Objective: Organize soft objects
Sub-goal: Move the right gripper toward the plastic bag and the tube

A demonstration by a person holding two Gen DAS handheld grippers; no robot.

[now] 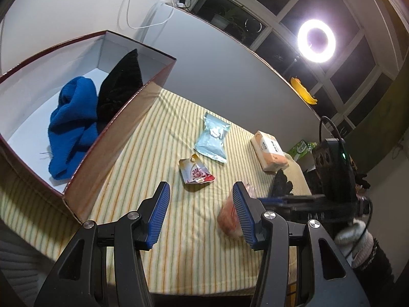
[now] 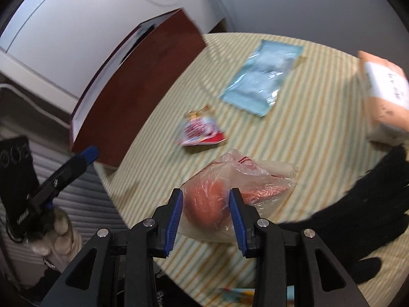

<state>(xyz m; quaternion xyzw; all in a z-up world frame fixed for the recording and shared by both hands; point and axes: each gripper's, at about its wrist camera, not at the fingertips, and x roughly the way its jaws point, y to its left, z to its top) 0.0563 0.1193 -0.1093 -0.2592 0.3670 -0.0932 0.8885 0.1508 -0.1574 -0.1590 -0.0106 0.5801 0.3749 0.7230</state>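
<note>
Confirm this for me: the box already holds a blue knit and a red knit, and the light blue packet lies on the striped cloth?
Not quite. Beside the blue knit in the box lies a black knit, not red; the left wrist view shows it. The light blue packet does lie on the striped cloth.

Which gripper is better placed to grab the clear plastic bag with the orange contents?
Right. The right gripper already straddles the clear plastic bag with orange contents, pads not visibly pressing. The left gripper is open over bare striped cloth.

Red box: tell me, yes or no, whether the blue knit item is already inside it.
Yes: the blue knit item lies inside the red box, beside a black knit item.
</note>
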